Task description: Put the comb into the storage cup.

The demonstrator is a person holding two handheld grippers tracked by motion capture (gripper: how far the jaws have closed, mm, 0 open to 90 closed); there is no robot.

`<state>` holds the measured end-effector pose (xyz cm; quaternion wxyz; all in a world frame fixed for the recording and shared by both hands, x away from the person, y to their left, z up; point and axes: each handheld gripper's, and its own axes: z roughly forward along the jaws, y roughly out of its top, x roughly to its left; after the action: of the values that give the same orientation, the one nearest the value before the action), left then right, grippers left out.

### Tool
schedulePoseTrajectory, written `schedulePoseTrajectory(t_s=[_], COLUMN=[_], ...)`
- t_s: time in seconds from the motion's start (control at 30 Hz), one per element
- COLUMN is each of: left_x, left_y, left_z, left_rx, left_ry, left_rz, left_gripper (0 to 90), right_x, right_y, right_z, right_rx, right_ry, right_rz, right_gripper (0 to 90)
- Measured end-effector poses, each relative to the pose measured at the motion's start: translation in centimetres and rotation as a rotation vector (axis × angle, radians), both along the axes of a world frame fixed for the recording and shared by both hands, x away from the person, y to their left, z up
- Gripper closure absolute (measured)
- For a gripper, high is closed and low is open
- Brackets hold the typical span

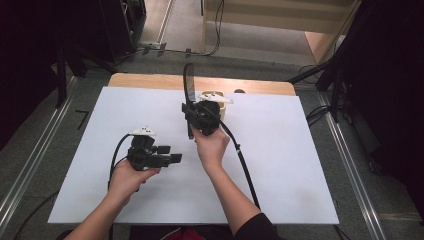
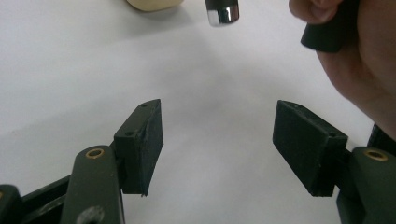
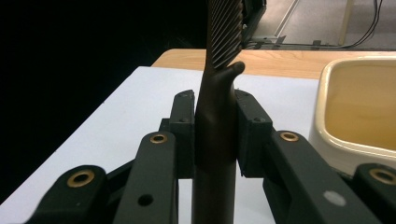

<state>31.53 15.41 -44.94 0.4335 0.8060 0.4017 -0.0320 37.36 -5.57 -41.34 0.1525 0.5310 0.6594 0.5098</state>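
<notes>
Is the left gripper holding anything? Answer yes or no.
No: the left gripper has its jaws spread wide apart with just the bare white table between them.

White-topped wooden table (image 1: 280, 150) on grey floor (image 1: 35, 145), dark surroundings.

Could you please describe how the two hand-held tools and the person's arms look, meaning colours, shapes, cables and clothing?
The left tool and right tool are black, each with a white part on top. Their jaws end in flat rectangular black pads on arms with brass-coloured pivot rings. A black cable trails from each. The forearms are bare; a dark sleeve edge shows.
</notes>
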Motion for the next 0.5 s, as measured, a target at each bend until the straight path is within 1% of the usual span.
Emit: schedulePoseTrajectory(t_s=[0.1,0.2,0.23,0.3,0.4,0.43,0.5], left_x=[-0.1,-0.3,-0.3,-0.4,-0.5,-0.6,-0.7], left_y=[0.2,0.4,0.5,0.7,1.0,1.1,1.3], left_z=[-0.1,-0.2,-0.2,-0.3,-0.4,-0.5,-0.6], left_rx=[0.009,0.039,0.048,0.060,0.053,0.053,0.056], left_ry=[-0.010,-0.036,-0.039,-0.037,-0.030,-0.022,-0.021], left_rz=[-0.007,-0.018,-0.024,-0.037,-0.055,-0.060,-0.069], left_gripper=[34.4,34.4,34.4,34.4,34.4,34.4,34.4], right_x=[0.0,-0.1,-0.1,-0.1,-0.1,-0.1,-0.1], right_y=[-0.2,-0.4,-0.5,-0.7,-0.9,-1.0,-1.2], right_z=[0.1,0.2,0.2,0.3,0.4,0.5,0.6], right_rx=[0.003,0.006,0.010,0.017,0.011,0.011,0.012], right_ry=[-0.007,-0.016,-0.016,-0.019,-0.031,-0.036,-0.042], right_rz=[-0.002,-0.004,-0.001,-0.001,-0.008,-0.010,-0.016], right_gripper=[70.0,70.0,70.0,70.0,70.0,70.0,70.0])
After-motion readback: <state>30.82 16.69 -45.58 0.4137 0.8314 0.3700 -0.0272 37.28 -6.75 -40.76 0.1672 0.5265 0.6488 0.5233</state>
